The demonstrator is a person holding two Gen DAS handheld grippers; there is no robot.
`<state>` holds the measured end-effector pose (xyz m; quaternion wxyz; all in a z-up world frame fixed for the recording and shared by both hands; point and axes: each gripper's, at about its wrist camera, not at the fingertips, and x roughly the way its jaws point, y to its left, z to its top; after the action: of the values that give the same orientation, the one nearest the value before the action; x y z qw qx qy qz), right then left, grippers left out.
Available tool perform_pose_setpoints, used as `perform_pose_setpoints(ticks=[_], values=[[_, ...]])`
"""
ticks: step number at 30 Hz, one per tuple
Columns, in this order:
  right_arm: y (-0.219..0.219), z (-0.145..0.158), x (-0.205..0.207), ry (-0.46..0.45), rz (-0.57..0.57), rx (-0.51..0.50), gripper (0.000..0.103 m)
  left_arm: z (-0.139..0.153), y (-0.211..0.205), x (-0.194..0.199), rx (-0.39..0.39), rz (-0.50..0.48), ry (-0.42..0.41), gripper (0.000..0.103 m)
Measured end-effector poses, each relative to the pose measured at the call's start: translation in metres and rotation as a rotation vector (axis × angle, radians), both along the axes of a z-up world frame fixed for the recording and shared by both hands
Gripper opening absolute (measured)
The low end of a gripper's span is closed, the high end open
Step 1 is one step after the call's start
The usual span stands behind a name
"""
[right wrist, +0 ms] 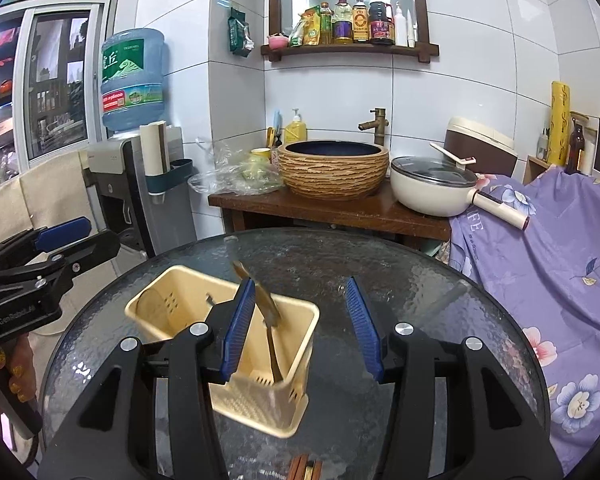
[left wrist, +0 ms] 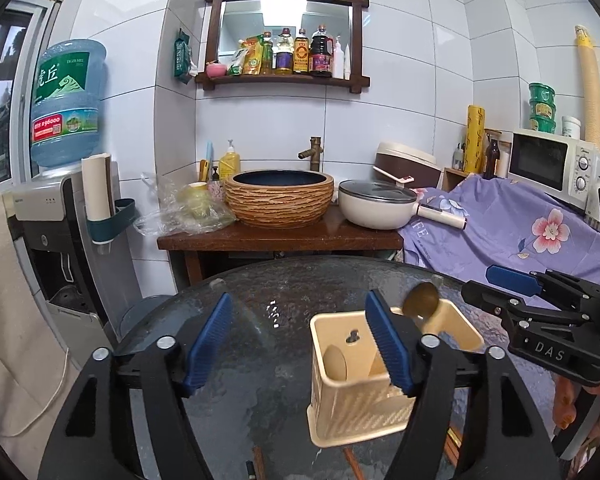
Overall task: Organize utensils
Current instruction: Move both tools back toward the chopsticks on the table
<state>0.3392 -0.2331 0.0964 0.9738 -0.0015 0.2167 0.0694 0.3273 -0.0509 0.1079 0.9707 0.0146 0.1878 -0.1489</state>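
A cream plastic utensil holder (left wrist: 356, 404) (right wrist: 260, 396) stands on the round dark glass table (left wrist: 260, 312) (right wrist: 420, 280). A wooden spoon (left wrist: 420, 300) (right wrist: 266, 304) stands in it, bowl up, leaning. A second pale spoon (left wrist: 335, 362) rests inside the other compartment. My left gripper (left wrist: 300, 344) is open and empty, its right finger in front of the holder. My right gripper (right wrist: 304, 328) is open and empty, its left finger just beside the spoon. Each gripper also shows in the other's view: the right one (left wrist: 512, 292), the left one (right wrist: 72, 240).
Chopstick ends (right wrist: 306, 468) (left wrist: 256, 464) lie at the table's near edge. Behind the table stand a wooden counter with a basin (left wrist: 280, 196), a white pot (left wrist: 376, 208), a water dispenser (left wrist: 60, 240) at left and a purple floral cloth (left wrist: 520, 232) at right.
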Motion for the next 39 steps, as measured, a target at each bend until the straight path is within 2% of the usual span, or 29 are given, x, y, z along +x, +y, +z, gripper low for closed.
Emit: perform_pose_setpoints(ticks=[5,8,13,21,24,32,35,39], values=[[-0.005,-0.009,-0.026,0.026,0.012,0.021,0.048,-0.011,0.013,-0.025,0.004,0.011,0.015,0.083],[-0.009,-0.018,-0.04,0.053,0.008,0.017,0.048,-0.02,0.02,-0.036,0.028,0.023,0.032,0.083],[-0.017,-0.042,-0.06,0.127,-0.001,0.023,0.048,-0.046,0.038,-0.05,0.065,0.053,0.114,0.082],[-0.017,-0.089,-0.081,0.24,-0.015,-0.014,0.048,-0.093,0.056,-0.06,0.091,0.067,0.276,0.06],[-0.016,-0.103,-0.083,0.274,-0.014,-0.012,0.044,-0.108,0.059,-0.061,0.087,0.062,0.326,0.054],[-0.023,-0.134,-0.083,0.368,-0.041,-0.028,0.037,-0.13,0.065,-0.061,0.105,0.08,0.383,0.046],[-0.024,-0.141,-0.08,0.398,-0.043,-0.042,0.031,-0.136,0.066,-0.059,0.11,0.08,0.399,0.043],[-0.024,-0.149,-0.078,0.425,-0.046,-0.049,0.029,-0.142,0.064,-0.059,0.111,0.074,0.415,0.041]])
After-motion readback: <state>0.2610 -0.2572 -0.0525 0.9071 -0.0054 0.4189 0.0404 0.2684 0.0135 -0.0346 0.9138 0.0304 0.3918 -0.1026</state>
